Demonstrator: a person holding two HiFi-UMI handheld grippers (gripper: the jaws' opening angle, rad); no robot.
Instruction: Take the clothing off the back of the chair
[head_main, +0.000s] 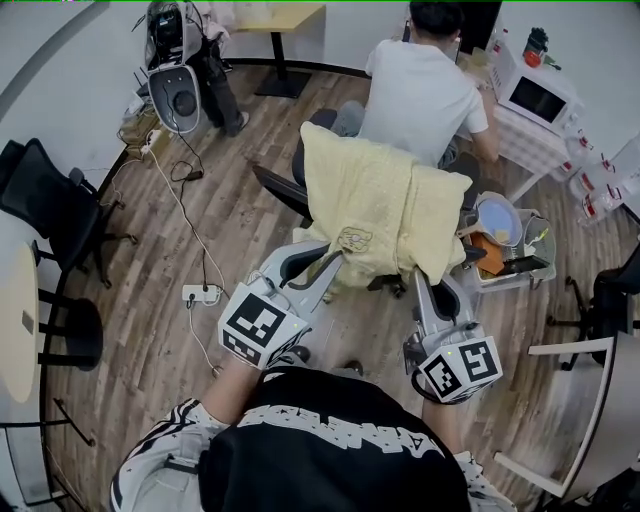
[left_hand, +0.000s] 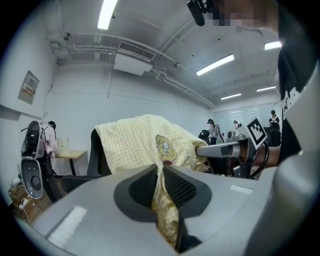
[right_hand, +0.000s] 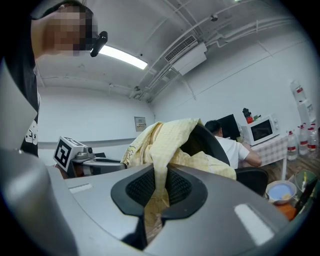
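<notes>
Head view: a yellow garment (head_main: 375, 200) hangs over the back of a black chair (head_main: 283, 192), covering most of the backrest and drooping on the near side. The left gripper (head_main: 335, 257) reaches the garment's lower left edge, beside a small printed patch; the right gripper (head_main: 427, 282) meets the lower right edge. Past the chair, a person in a white shirt (head_main: 420, 90) sits at a table with a microwave (head_main: 535, 97). A basket (head_main: 530, 270) holding a bowl stands to the right of the chair.

Left gripper view: the 2 jaws are nearly together, pinching a fold of the yellow cloth between the ribbed pads. The cloth runs up from the pads to the draped chair back. The right gripper shows at the right, level with the garment.

Right gripper view: these jaws are also almost closed, clamped on a strip of the cloth that rises to the chair's top edge. The dark inner side of the backrest shows under the lifted cloth.
</notes>
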